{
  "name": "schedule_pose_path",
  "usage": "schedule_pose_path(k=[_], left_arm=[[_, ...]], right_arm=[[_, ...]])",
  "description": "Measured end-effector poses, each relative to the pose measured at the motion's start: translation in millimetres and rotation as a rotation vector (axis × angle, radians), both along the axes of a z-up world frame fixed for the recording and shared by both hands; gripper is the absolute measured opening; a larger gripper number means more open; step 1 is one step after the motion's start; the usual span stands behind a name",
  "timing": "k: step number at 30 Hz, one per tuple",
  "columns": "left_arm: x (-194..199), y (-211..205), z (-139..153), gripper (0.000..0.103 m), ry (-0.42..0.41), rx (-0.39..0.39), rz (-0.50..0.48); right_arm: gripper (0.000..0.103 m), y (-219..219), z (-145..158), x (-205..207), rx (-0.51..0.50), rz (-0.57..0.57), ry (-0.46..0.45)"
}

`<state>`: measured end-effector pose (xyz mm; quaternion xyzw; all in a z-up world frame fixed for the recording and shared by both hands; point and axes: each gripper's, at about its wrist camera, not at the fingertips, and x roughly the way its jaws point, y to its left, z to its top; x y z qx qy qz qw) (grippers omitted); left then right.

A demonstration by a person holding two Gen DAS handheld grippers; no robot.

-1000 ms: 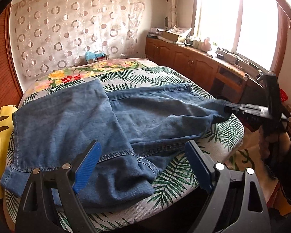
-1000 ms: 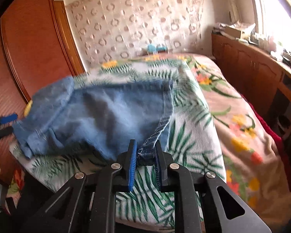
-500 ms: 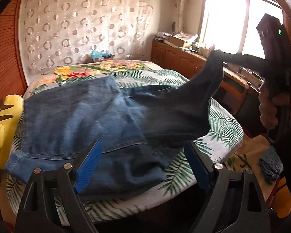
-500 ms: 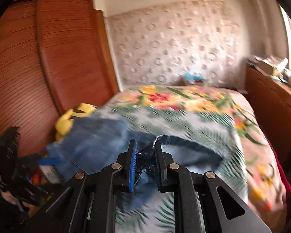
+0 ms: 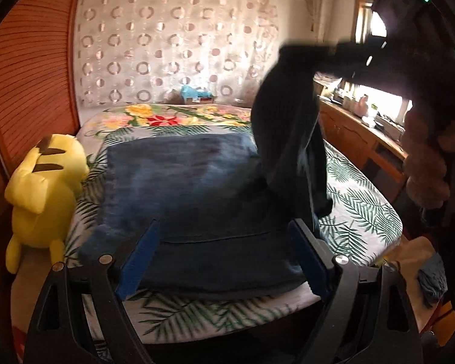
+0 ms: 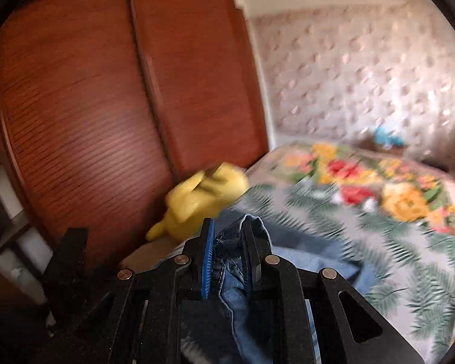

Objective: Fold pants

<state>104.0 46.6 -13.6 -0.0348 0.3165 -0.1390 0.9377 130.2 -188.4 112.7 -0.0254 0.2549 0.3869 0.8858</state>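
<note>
Blue jeans (image 5: 194, 194) lie folded on the bed. One end of them (image 5: 288, 139) hangs lifted in the air at the right, dark against the window. My right gripper (image 6: 227, 236) is shut on that denim edge (image 6: 230, 242); it also shows as a dark shape, my right gripper (image 5: 327, 54), at the upper right of the left wrist view, with a hand (image 5: 424, 163) below it. My left gripper (image 5: 224, 251) stands open at the near edge of the jeans, its blue pads (image 5: 139, 261) apart and pressing on nothing.
A yellow plush toy (image 5: 42, 194) lies at the bed's left edge against a wooden wardrobe (image 6: 106, 91). The bedspread (image 5: 358, 200) has palm leaves and flowers. A wooden cabinet (image 5: 358, 133) runs under the window at the right.
The right gripper has lifted the denim end from the bed's right edge up and over toward the left. The left gripper has shifted sideways along the near edge, still open.
</note>
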Motion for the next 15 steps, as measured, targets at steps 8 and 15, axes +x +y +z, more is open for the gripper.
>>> schedule_pose_path(k=[8, 15], left_arm=[[3.5, 12.4, -7.9, 0.088, 0.012, -0.004, 0.023], [15.7, 15.1, -18.4, 0.088, 0.032, 0.016, 0.025]], right_arm=[[0.031, 7.0, -25.3, 36.9, -0.088, -0.02, 0.121], [0.036, 9.5, -27.0, 39.6, -0.101, -0.087, 0.111]])
